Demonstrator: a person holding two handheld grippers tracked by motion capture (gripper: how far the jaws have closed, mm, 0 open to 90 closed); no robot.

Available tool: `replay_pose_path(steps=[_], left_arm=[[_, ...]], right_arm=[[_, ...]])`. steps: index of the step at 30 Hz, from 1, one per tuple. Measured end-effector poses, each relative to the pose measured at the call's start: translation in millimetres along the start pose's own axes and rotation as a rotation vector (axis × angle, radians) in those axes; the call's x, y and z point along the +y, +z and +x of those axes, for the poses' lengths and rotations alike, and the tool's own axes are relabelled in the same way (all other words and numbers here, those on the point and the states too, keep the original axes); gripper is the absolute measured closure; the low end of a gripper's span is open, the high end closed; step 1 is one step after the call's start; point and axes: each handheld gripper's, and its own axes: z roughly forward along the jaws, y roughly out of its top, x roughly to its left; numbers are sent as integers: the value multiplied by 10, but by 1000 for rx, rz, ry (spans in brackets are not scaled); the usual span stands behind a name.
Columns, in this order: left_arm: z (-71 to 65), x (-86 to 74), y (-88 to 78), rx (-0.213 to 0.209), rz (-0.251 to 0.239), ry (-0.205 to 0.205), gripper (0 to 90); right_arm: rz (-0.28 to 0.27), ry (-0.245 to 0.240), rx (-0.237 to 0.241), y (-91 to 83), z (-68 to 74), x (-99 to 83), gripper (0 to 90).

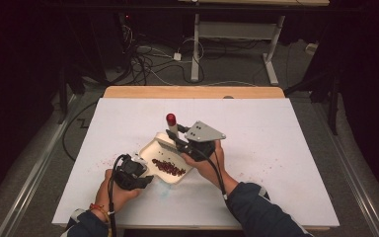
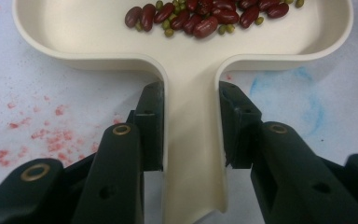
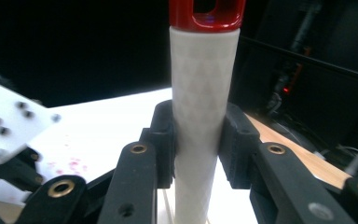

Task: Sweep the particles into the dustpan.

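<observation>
While the left claw (image 2: 191,126) clamps the narrow handle of the cream scoop tray (image 2: 191,65), which lies on the white counter (image 1: 276,148) just left of centre in the high view, red beans (image 2: 205,18) and a few small green ones sit in a loose pile in the tray's wide end. Right of it, the right claw (image 3: 198,140) grips a white ribbed handle (image 3: 200,93) with a red cap (image 3: 205,14), held upright over the tray's far edge (image 1: 165,140). Faint red specks dot the counter at lower left of the tray.
</observation>
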Motion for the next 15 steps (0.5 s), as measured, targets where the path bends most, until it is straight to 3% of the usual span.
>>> replay_pose_path(steps=[3, 8, 11, 15], left_arm=[[2, -7, 4, 0, -9, -7, 638], [18, -11, -17, -2, 0, 15, 637], [47, -31, -29, 3, 0, 28, 638], [95, -78, -36, 8, -17, -9, 638]], right_arm=[[0, -11, 27, 27, 132, 16, 695], [0, -18, 82, -23, 269, 63, 696], [7, -25, 89, -72, 285, 101, 696], [-17, -8, 80, -212, 208, 178, 696]])
